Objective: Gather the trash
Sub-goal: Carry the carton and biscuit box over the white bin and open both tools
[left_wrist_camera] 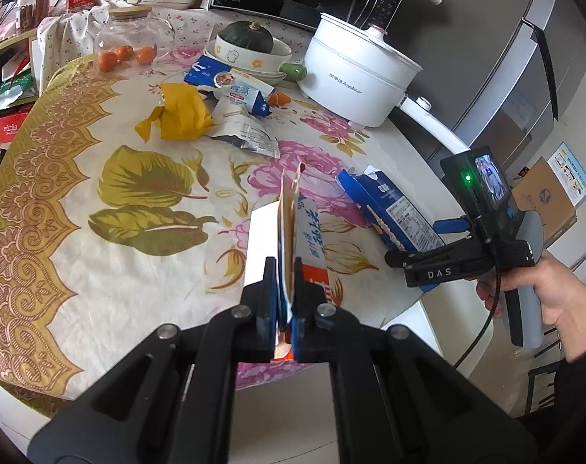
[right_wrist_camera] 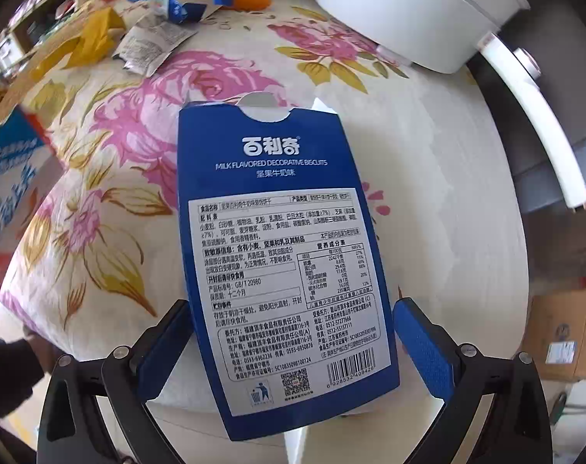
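Observation:
My left gripper (left_wrist_camera: 287,290) is shut on a flattened white and blue carton (left_wrist_camera: 308,232), held edge-on above the flowered tablecloth (left_wrist_camera: 99,270). A hand holds my right gripper (left_wrist_camera: 424,255) at the table's right edge. In the right wrist view this gripper (right_wrist_camera: 293,340) has a blue biscuit box (right_wrist_camera: 277,201) between its fingers, label side up. The blue pads (right_wrist_camera: 420,340) sit against both long edges of the box. The box's near end juts past the table edge. More trash lies further back: a yellow wrapper (left_wrist_camera: 177,116), a silvery pouch (left_wrist_camera: 246,135) and a torn blue-white carton (left_wrist_camera: 231,85).
A white electric pot (left_wrist_camera: 358,73) stands at the back right, its handle out over the table edge. Behind the trash are stacked bowls with a dark squash (left_wrist_camera: 250,38) and a glass jar (left_wrist_camera: 130,34) beside small oranges. A cardboard box (left_wrist_camera: 544,197) sits on the floor at right.

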